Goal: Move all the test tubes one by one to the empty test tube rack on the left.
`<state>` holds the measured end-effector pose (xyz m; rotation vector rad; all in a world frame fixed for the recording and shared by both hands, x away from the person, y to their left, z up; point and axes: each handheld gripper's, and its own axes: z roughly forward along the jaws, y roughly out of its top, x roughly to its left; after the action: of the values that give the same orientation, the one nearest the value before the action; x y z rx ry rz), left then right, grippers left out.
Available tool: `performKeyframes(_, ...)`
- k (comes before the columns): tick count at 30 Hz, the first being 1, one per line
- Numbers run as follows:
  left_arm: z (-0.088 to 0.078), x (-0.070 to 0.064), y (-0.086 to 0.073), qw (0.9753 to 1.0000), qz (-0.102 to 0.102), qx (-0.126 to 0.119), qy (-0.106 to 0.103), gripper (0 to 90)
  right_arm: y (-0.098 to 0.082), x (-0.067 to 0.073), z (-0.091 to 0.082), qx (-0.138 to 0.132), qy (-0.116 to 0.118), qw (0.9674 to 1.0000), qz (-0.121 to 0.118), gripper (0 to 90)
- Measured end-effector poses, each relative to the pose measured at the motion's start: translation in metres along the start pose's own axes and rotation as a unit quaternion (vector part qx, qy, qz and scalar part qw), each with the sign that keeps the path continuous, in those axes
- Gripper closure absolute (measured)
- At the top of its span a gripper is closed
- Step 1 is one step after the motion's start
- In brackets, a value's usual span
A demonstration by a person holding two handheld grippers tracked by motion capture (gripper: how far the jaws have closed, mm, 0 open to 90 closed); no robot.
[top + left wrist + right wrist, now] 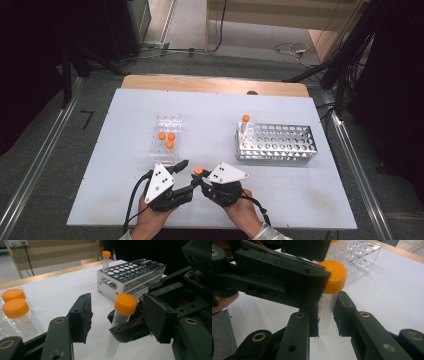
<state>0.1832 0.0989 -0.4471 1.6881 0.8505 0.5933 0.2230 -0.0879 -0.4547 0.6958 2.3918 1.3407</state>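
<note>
A clear tube with an orange cap (198, 170) stands upright just above the white board near its front edge. My right gripper (327, 317) is shut on the tube (326, 312) just below its cap. My left gripper (117, 312) is open around the same tube (120, 317): its left jaw stands well clear of the tube and its right jaw sits close behind the cap. In the high view the left gripper (186, 172) and the right gripper (202, 179) meet tip to tip at the cap.
A clear plastic rack (164, 150) left of centre holds three orange-capped tubes. A metal rack (276, 142) at the right holds one capped tube (245, 122) in its far-left corner. Both hands rest at the board's front edge (210, 224).
</note>
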Motion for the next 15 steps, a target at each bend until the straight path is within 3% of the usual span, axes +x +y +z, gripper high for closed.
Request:
performKeyframes(7,0.0019,-0.0026,-0.001,0.9999,0.013,0.001,-0.002,58.9,0.0016,0.0053,0.0016,-0.002,0.007,1.0,-0.005,72.3)
performKeyframes(15,0.0021,-0.0042,-0.0015,0.9998,0.021,0.001,-0.002,67.7,0.0018,0.0061,0.0017,-0.001,0.007,1.0,-0.004,72.3)
